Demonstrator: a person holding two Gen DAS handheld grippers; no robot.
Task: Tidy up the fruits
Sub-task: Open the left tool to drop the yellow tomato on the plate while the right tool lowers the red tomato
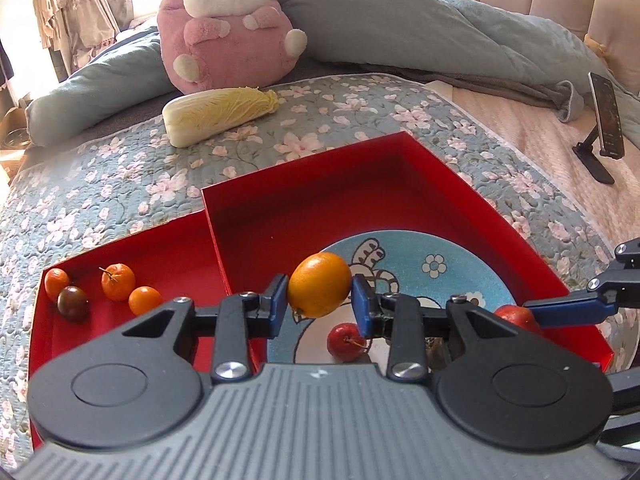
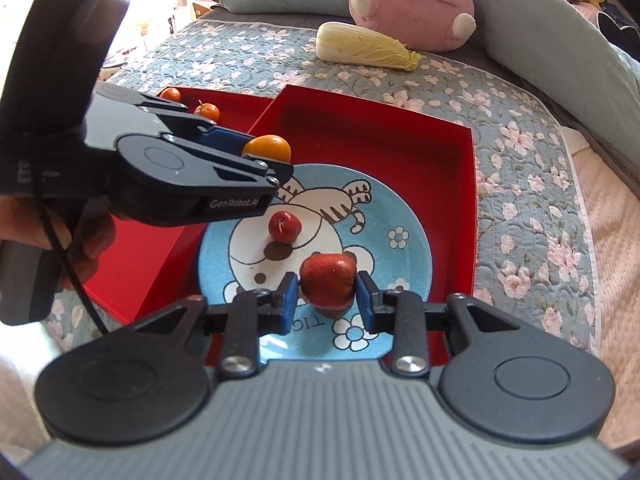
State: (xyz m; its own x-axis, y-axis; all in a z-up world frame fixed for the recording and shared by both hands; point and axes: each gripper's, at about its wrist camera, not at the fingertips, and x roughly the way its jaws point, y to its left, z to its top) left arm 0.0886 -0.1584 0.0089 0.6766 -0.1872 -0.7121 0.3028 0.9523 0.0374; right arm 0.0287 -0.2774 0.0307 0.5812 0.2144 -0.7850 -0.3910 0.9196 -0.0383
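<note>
The left claw (image 1: pixel 320 300) is clenched on an orange (image 1: pixel 319 284), carried clear above the blue plate (image 1: pixel 440 280) in the deeper red box (image 1: pixel 304 200). The right claw (image 2: pixel 327 298) grasps a red fruit (image 2: pixel 328 282) just over the same plate, near a small cherry-like fruit (image 2: pixel 284 226). The orange looks firm, light and smooth-skinned, so it could roll; pads across its widest middle seem safest. The red fruit seems softer and bruisable, wanting a gentle squeeze. More oranges (image 1: pixel 118 282) lie in the shallow tray.
</note>
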